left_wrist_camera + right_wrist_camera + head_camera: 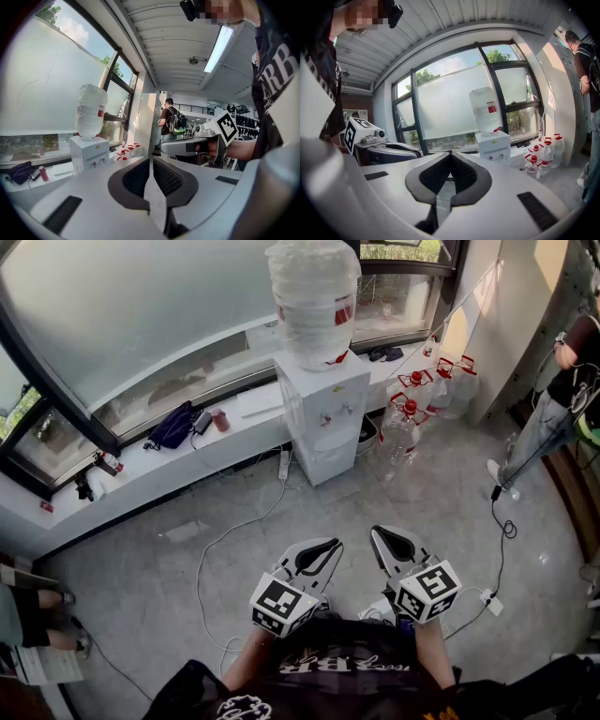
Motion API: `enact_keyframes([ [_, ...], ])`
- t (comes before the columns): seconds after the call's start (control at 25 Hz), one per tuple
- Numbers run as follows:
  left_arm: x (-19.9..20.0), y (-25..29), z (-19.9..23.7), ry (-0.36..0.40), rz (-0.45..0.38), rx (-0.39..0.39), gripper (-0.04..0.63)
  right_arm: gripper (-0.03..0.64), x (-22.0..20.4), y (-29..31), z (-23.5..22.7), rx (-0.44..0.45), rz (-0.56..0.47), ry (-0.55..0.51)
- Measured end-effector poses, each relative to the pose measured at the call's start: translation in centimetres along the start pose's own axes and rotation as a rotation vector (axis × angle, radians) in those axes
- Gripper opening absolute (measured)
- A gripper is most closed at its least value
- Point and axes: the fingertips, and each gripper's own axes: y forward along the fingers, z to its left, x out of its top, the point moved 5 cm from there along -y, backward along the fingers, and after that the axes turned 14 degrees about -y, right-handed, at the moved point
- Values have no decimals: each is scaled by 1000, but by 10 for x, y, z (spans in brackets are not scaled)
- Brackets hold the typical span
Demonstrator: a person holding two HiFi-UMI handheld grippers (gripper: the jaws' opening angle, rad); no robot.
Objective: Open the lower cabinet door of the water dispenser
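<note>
Atop the water dispenser (323, 413) stands a jug (314, 296).

Red-capped water jugs (401, 432) stand on the floor (169, 587), a dark bag (173, 426) on the sill (131, 474).

In the head view the lower cabinet door (333, 463) of the water dispenser (323, 413) stands far ahead of both jaws, too small to show a handle. Ahead and left of the jaws of the left gripper (151, 160), that gripper's own body hides the door. Ahead and right of the jaws of the right gripper (450, 154), its body hides the door too. The bottle (314, 296) is cut by the top edge, and a person (561, 399) right of the jaws by the right edge.
</note>
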Motion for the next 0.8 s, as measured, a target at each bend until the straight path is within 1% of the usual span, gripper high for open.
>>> enact_keyframes([
  [0.24,0,-4,8,2,-4,-9,26,11,0,7,3,-5,2,-2],
  [0.44,0,-9,19,-3,-3,-16,26,11,2,14,9,-5,7,-43],
  [0.6,-8,-8,33,-32,6,1,26,11,-7,19,11,-6,51,-36],
  [0.8,-12,5,43,-66,15,14,26,11,-15,23,-10,-22,79,-9],
])
